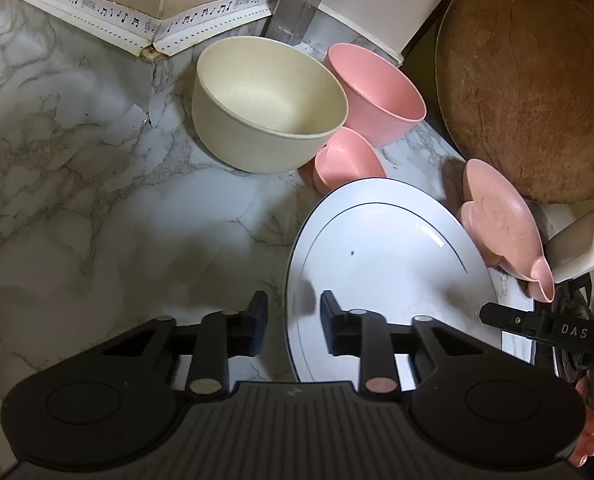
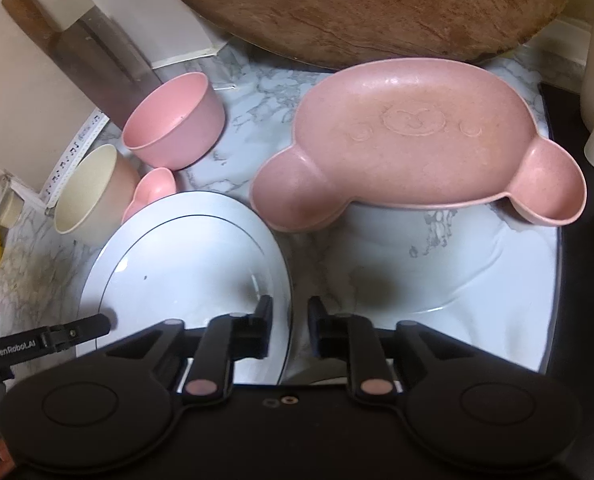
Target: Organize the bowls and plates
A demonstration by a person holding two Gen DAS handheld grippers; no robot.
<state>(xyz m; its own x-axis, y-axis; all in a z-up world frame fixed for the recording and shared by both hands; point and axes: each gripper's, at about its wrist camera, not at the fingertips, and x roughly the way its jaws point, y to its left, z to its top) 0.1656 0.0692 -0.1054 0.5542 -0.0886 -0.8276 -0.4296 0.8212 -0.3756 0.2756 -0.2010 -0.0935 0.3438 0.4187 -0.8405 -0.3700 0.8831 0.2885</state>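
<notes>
The round white glazed plate (image 1: 385, 264) lay flat on the marble bench (image 1: 97, 208), its rim between both gaping tongs, left (image 1: 293, 322) and right (image 2: 289, 326). It looked heavy, slick and breakable; the rim seemed the only hold.

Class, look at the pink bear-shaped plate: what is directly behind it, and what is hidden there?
Behind the pink bear-shaped plate stands a large round wooden board. Marble counter shows between them. The board's lower edge is partly covered by the plate's rim.

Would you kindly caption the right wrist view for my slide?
Right tongs open astride the white plate rim, bear-shaped pink plate beyond.
</notes>
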